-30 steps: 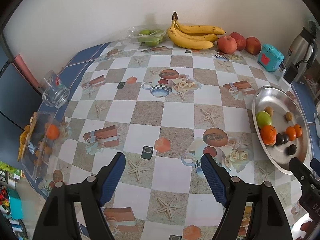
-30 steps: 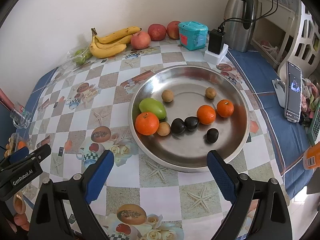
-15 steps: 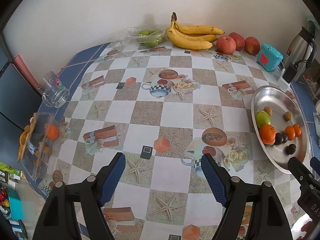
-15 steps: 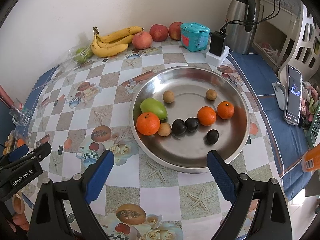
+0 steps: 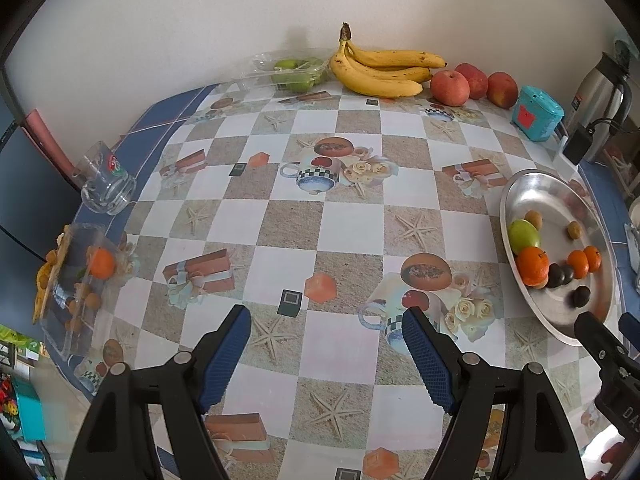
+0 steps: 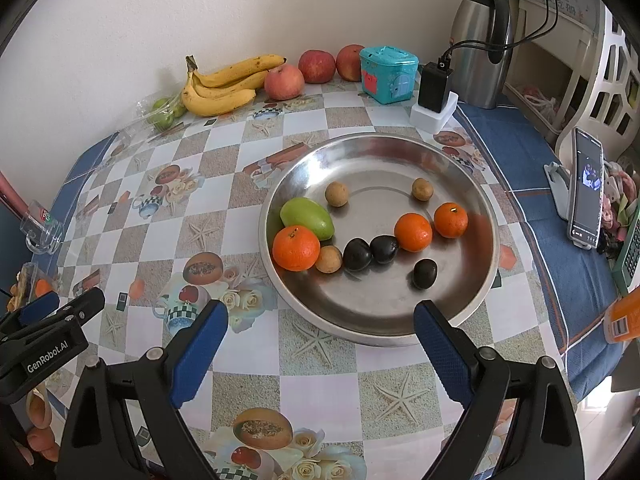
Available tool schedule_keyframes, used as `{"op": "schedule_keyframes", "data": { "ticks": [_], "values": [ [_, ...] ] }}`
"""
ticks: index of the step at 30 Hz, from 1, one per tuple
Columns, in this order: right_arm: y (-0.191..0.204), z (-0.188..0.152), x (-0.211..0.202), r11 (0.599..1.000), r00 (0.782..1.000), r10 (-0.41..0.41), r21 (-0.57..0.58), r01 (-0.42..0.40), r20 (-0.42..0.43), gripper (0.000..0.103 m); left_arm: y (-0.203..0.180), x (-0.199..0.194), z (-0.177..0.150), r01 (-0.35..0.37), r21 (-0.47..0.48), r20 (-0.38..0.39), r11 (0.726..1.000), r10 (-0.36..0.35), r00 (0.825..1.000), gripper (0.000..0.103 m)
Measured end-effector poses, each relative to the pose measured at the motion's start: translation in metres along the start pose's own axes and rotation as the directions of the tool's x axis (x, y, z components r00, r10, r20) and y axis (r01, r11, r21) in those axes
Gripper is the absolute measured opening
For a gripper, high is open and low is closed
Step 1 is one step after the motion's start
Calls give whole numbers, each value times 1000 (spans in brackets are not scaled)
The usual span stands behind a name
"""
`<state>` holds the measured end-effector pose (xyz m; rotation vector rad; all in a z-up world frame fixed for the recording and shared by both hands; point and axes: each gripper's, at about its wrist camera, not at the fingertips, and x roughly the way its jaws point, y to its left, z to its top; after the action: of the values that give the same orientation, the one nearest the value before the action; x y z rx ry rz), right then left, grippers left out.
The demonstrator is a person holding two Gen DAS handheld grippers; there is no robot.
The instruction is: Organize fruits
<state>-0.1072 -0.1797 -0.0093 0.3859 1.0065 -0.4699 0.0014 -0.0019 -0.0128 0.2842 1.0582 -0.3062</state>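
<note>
A steel dish (image 6: 384, 156) on the checked tablecloth holds three oranges (image 6: 296, 248), a green mango (image 6: 306, 213), three dark fruits (image 6: 357, 254) and three small brown fruits (image 6: 336, 194). The dish also shows at the right of the left wrist view (image 5: 532, 188). Bananas (image 5: 380, 72), three red apples (image 5: 449, 88) and a clear pack of green fruit (image 5: 294, 70) lie along the back wall. My right gripper (image 6: 320, 320) is open and empty just in front of the dish. My left gripper (image 5: 326, 320) is open and empty above the table's middle.
A clear box with an orange and small fruits (image 5: 80, 276) and a glass mug (image 5: 106, 184) stand at the left edge. A teal box (image 6: 388, 74), a charger (image 6: 434, 96) and a steel kettle (image 6: 484, 40) stand at the back right. A phone on a stand (image 6: 586, 188) is at the right.
Both grippers have drawn back slightly, so the table looks a little farther away. Both stay open and nothing on the table has moved.
</note>
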Motion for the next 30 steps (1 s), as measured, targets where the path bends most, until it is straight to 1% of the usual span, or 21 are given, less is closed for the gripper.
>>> {"op": "schedule_keyframes", "data": {
  "ticks": [30],
  "values": [
    [-1,0,1,1000,1000,0,1,0,-4,94,1,1,0,-2,-6,-5,1000,2,1000,81]
  ]
}}
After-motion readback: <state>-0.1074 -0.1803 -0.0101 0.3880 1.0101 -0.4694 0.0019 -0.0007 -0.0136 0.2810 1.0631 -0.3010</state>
